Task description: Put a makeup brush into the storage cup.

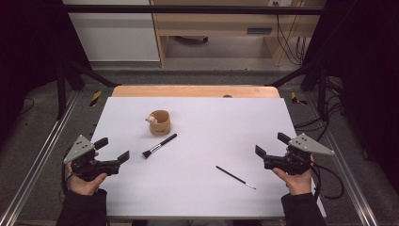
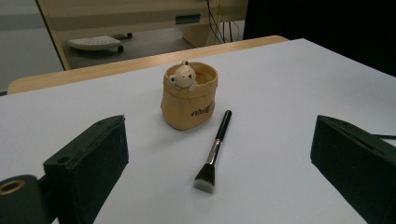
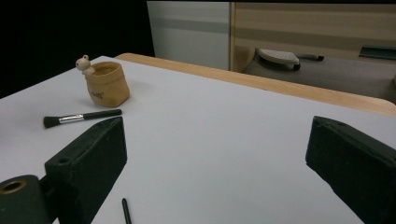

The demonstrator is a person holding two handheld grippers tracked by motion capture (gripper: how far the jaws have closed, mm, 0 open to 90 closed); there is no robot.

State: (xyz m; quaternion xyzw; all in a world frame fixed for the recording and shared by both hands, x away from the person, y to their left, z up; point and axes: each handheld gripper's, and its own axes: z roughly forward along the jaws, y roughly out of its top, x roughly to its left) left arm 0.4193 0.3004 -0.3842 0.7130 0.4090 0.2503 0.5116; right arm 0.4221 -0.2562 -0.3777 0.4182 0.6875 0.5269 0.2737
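Left gripper [image 1: 113, 149] and right gripper [image 1: 269, 144] hovered at near table corners, jaws wide, empty. Thick brush [image 1: 159, 145] beside pot [image 1: 160, 122]; thin brush [image 1: 235, 177] nearer right gripper. Likely pre-reach; next: descend, pinch handle.

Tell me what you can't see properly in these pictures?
- Pot: its inside, hidden by its own wall, left gripper view.
- Writing on the pot: too small, every view.
- Thin brush: cut off by the bottom edge, right gripper view.
- Big brush: bristle detail too small, high view.
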